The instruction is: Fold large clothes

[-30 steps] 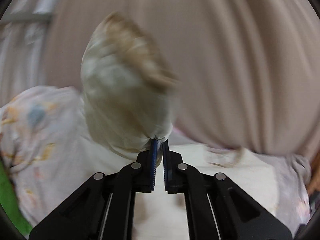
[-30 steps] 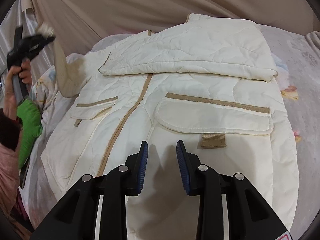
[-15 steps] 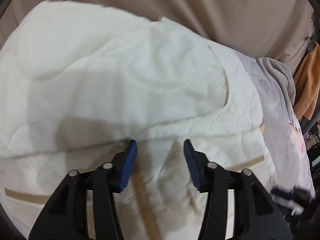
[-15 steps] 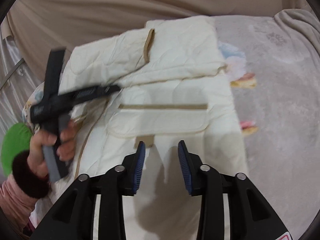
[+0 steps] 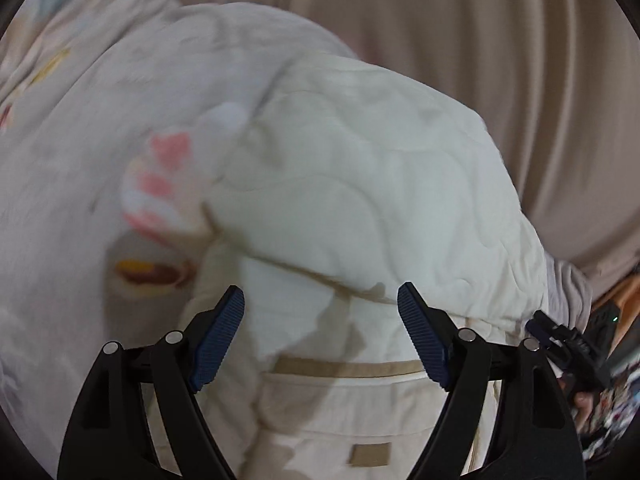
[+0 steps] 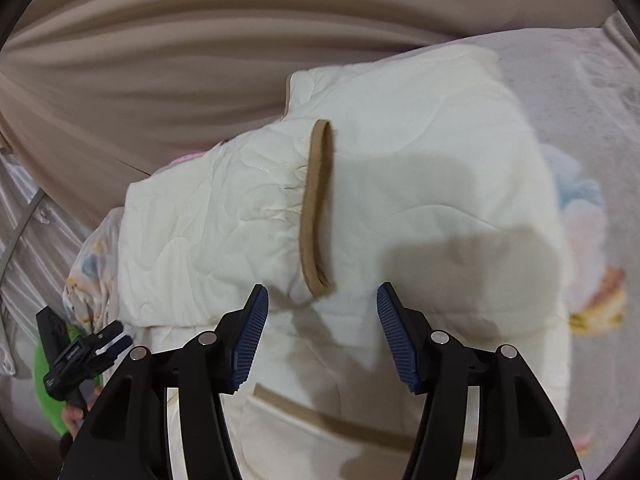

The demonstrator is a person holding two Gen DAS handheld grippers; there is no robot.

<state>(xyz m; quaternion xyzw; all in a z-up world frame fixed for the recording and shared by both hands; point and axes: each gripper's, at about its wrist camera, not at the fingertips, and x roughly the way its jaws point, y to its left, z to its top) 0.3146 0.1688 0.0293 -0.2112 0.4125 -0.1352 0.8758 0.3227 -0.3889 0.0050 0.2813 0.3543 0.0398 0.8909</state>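
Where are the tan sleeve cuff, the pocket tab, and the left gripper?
tan sleeve cuff (image 6: 318, 208), right wrist view, middle of the band.
pocket tab (image 5: 369, 454), left wrist view, its centre.
left gripper (image 5: 320, 336), left wrist view, between its open fingertips.

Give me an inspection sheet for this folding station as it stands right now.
Surface: bed under a pale floral sheet, rumpled.
Job's things: cream quilted jacket lies front up, both sleeves folded across the chest; tan cuff on top; pocket flap near the hem.
Clutter: green item at the bed's left edge, partly hidden; orange cloth at the right, blurred.
Grippers: left gripper open, holding nothing, above the jacket; right gripper open, holding nothing, just short of the cuff.
Cables: nothing seen.
Surroundings: beige curtain behind the bed.
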